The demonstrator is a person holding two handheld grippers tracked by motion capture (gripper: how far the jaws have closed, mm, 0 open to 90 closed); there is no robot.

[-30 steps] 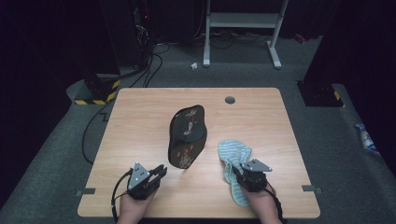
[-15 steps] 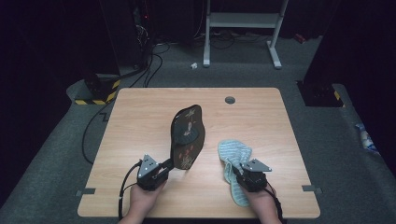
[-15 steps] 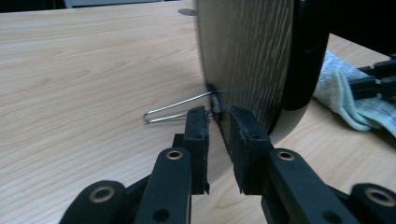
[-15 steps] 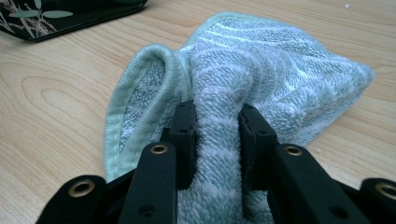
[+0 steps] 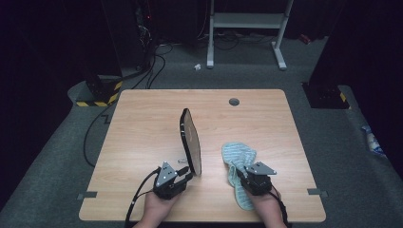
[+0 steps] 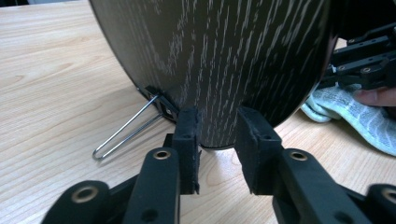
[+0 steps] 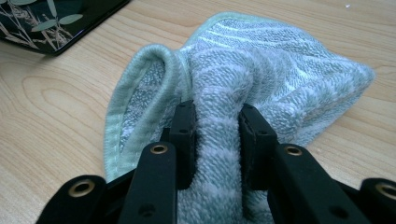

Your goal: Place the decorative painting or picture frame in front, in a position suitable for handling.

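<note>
Here we are at the pale wooden desk (image 5: 142,142), and the dark oval picture frame with a wood-grain back (image 5: 190,141) is standing upright on its edge near the middle, seen almost edge-on from the high view, its thin bent wire stand (image 6: 122,134) splayed out on the wood behind it. The left tool (image 5: 183,175) sits right at the frame's lower edge, held in a hand (image 5: 156,213) coming in from the bottom; in the left gripper view (image 6: 217,140) the jaws have just been opening, the frame's lower rim sits between them, the left pad looks close against the back while the right one stands a little off it, so the grip reads as released rather than clenched. Over to the right, the light green striped terry cloth (image 5: 237,164) lies bunched on the desk just beside the frame, not touching it as far as the high view shows. The right tool (image 5: 241,175) is clamped on that cloth: in the right gripper view (image 7: 217,135) a thick fold of towelling is squeezed between both pads and bulges above them, and a corner of the frame's leaf-patterned front (image 7: 51,23) shows at the top left
</note>
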